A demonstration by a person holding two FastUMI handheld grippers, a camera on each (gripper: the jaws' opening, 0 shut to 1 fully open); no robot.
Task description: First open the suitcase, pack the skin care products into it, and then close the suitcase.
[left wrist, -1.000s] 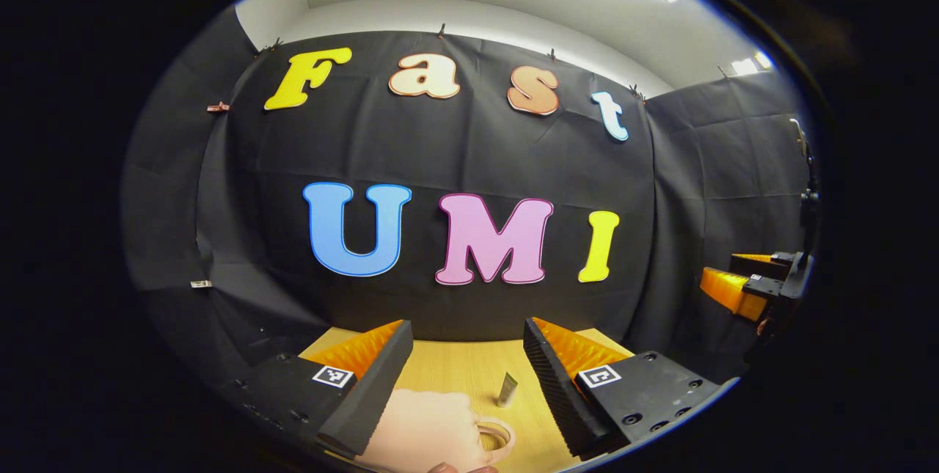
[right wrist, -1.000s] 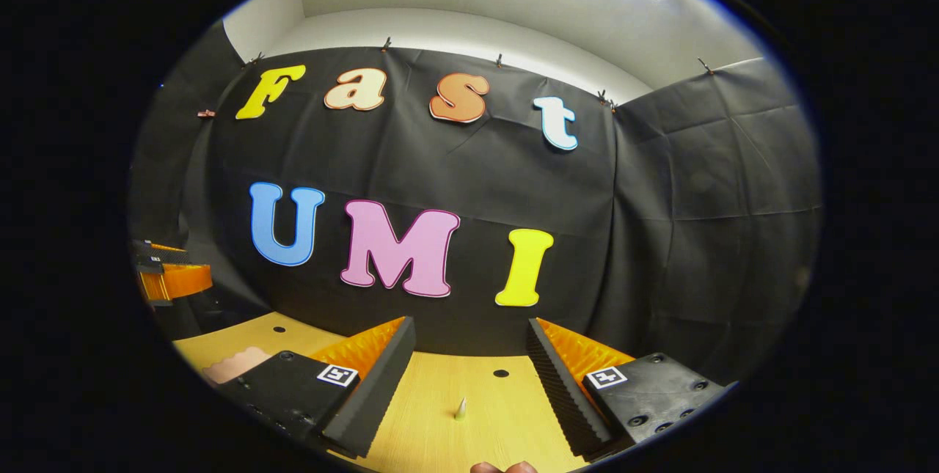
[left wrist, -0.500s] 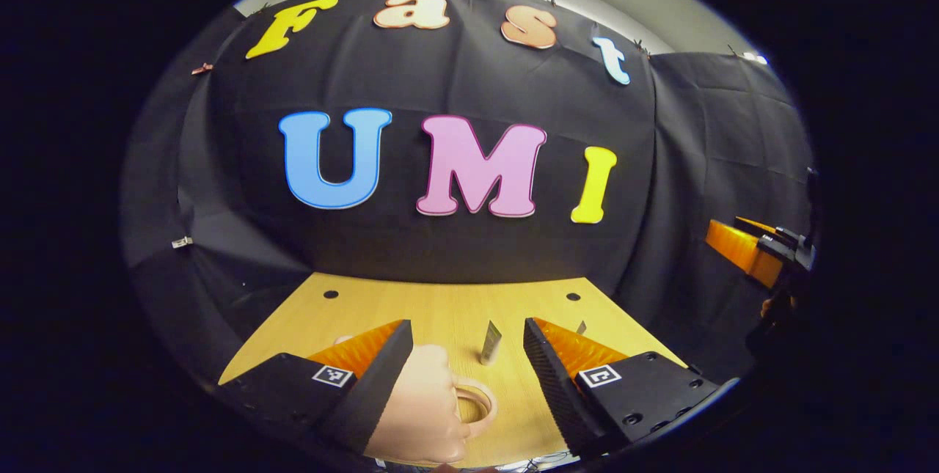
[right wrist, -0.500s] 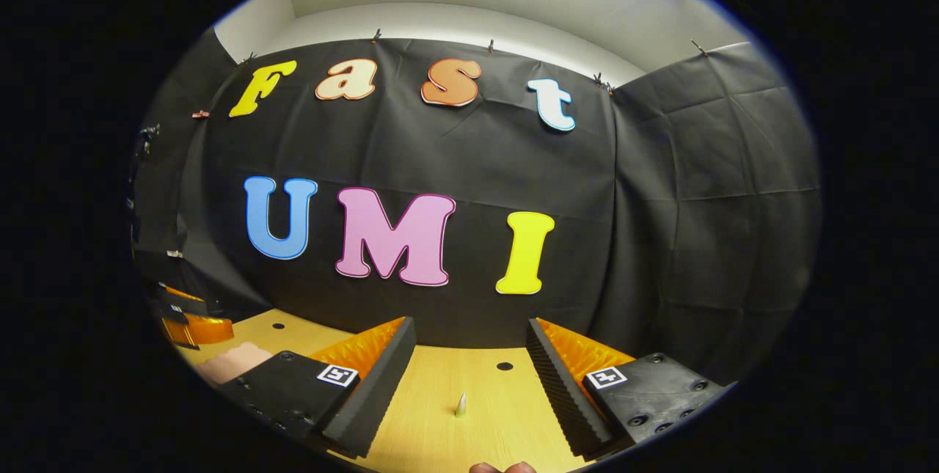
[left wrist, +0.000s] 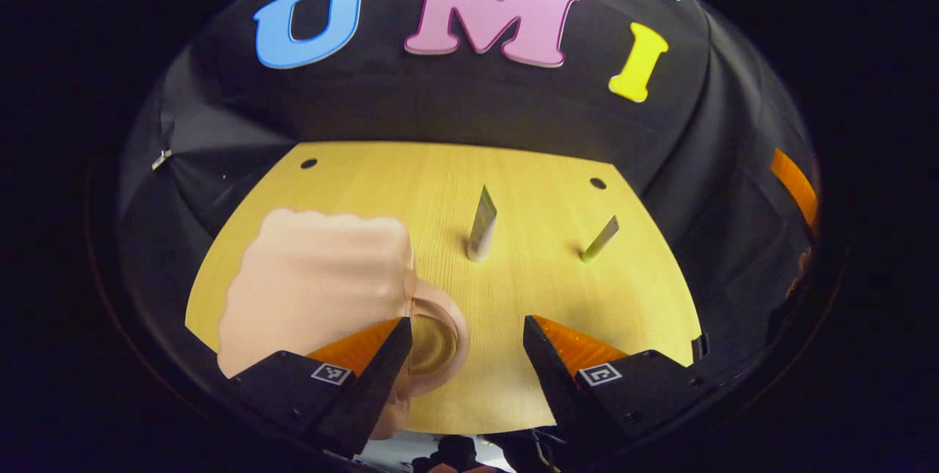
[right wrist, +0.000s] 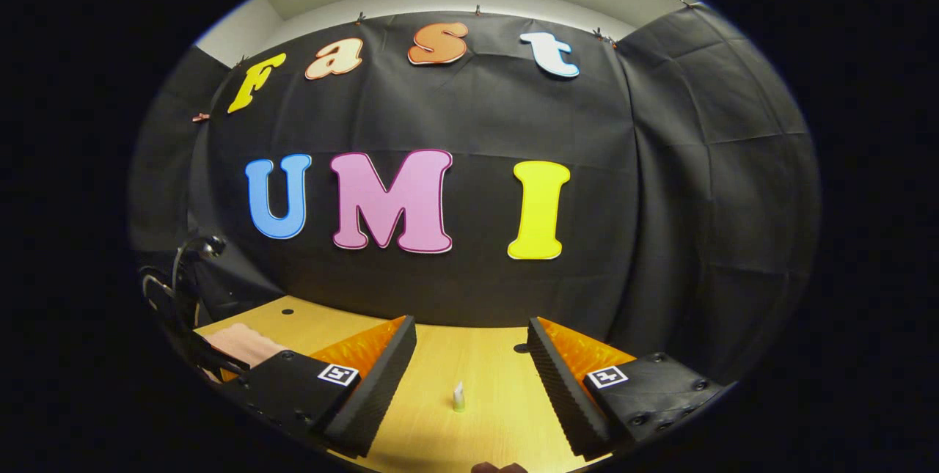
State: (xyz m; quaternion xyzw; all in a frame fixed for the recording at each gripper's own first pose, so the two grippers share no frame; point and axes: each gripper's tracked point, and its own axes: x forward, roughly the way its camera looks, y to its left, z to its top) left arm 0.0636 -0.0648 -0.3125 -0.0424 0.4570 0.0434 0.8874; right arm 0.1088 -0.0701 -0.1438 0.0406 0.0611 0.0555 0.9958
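1. You are tipping the left gripper [left wrist: 463,356] downward: a second ago its view was taking in mostly the booth wall, and now the wooden table [left wrist: 528,172] is spreading across it.
2. Your left claw is standing wide open and gripping nothing. The pink suitcase [left wrist: 323,279] is lying closed on the table at its near left, partly behind the left finger, with its looped handle [left wrist: 439,341] sitting in the gap between the fingers.
3. Two skin care tubes are standing beyond it: a taller silver tube [left wrist: 482,224] near the middle and a smaller green-tipped tube [left wrist: 600,240] to its right, well apart from the suitcase.
4. Your right gripper [right wrist: 469,370] is hovering low and level over the table, also wide open and empty, tilted only slightly lower than before. The small tube [right wrist: 458,397] is standing ahead, between its fingers but clear of them, and the suitcase [right wrist: 246,342] is at its far left.
5. Judging from this, you are lining the left claw up on the suitcase, so opening is the step in hand; packing is not yet begun.
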